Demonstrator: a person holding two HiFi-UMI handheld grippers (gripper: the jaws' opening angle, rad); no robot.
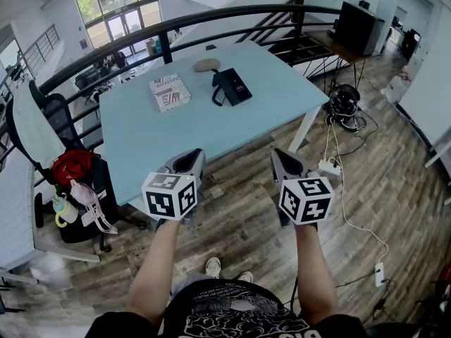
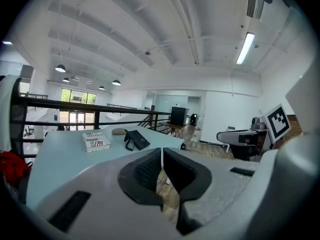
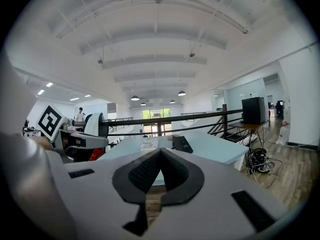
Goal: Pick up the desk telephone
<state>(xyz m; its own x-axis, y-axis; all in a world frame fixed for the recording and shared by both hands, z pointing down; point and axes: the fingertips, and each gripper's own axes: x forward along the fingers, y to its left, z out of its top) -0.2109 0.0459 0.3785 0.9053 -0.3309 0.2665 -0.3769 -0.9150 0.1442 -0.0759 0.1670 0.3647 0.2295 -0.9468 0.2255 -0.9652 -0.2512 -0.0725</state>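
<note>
Desk telephone (image 1: 231, 86) sits far across the table (image 1: 141, 139), near a printed box (image 1: 170, 92). We reckon rigid slick plastic, handset loose on its cord; clamp across the body's sides. Left gripper (image 1: 186, 162) and right gripper (image 1: 287, 163) both pressed together, empty, well short

Black T-shirt (image 1: 232, 314) with white print, white shoes (image 1: 213, 266) — grey left gripper (image 1: 188, 157) and right gripper (image 1: 285, 158), each bearing a black-and-white marker cube (image 1: 169, 196).

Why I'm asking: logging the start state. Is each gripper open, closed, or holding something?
Grey left gripper with black pads: closed, holding nothing.
Grey right gripper with black pads: closed, holding nothing.
</note>
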